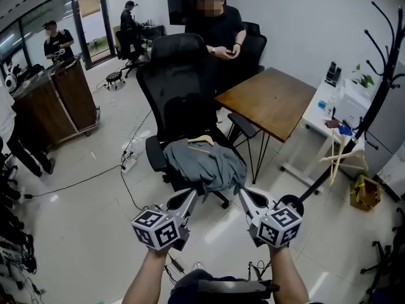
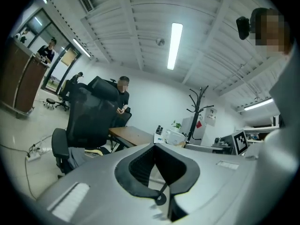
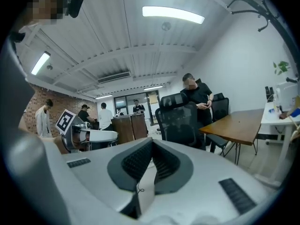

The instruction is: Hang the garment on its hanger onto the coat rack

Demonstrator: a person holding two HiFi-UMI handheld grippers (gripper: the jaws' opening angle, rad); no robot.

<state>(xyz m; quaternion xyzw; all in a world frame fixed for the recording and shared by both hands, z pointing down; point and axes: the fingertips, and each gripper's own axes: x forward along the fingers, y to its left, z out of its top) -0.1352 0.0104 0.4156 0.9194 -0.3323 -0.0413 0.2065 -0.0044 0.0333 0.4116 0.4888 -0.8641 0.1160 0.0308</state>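
Garment [image 1: 205, 163]: one grey piece, lying crumpled on the seat of one black office chair [image 1: 180, 81] in the middle of the head view, well apart from the coat rack. One wooden hanger [image 1: 201, 140] lies at its far edge. Only the hook and part of an arm show, so I cannot tell how much of it sits inside the cloth.

At the left edge one person [image 1: 22, 144] is cut off, and only dark trousers show. Two more people stand far back, near one brown cabinet [image 1: 54, 100]. A fourth person [image 1: 218, 27] sits behind the chair.

Two hand-held grippers are low in the picture, both near the front edge of the garment. The left hand-held gripper [image 1: 192, 195] has its jaws pressed together at the tips, with nothing between them. The right hand-held gripper [image 1: 243, 194] is closed in the same way and is also empty.

Right of the chair stands one bare wooden table [image 1: 272, 100], then one white counter [image 1: 316, 116] with several items too small to name. One black coat rack [image 1: 380, 87] is at the far right. Its top is cut off, and its base is partly hidden behind the right hand-held gripper.
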